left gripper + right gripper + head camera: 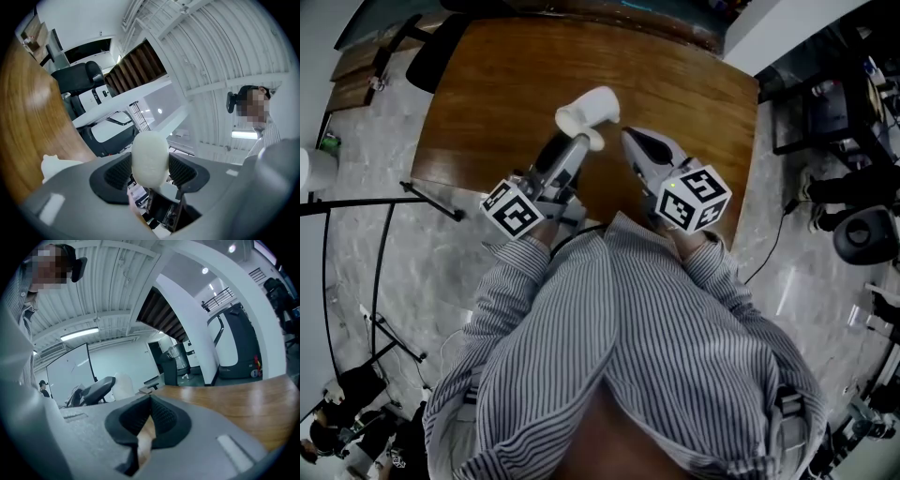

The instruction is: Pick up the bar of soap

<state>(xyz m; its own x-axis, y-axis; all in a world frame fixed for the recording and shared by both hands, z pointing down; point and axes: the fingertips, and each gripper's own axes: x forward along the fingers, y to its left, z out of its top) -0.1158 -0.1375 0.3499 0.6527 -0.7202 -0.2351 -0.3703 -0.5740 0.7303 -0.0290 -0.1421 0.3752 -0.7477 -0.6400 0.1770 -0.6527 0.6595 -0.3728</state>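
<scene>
Open hall, grey stone floor, ribbed ceiling. One brown wooden worktop, its top bare.

Bar of soap: white, rounded, matte. It sits pinched in the left claw, raised above the worktop's near middle and apparently clear of the wood. Both ribbed pads press its flanks.

Likely handling: light, stiff, and smooth enough to slide if squeezed off-centre. Best hold is across the narrow waist, pads flat, as now.

Right claw closed on nothing, over the worktop's near edge, pads meeting.

Black chair off the worktop's far left corner. Nothing over the worktop blocks a lift.
</scene>
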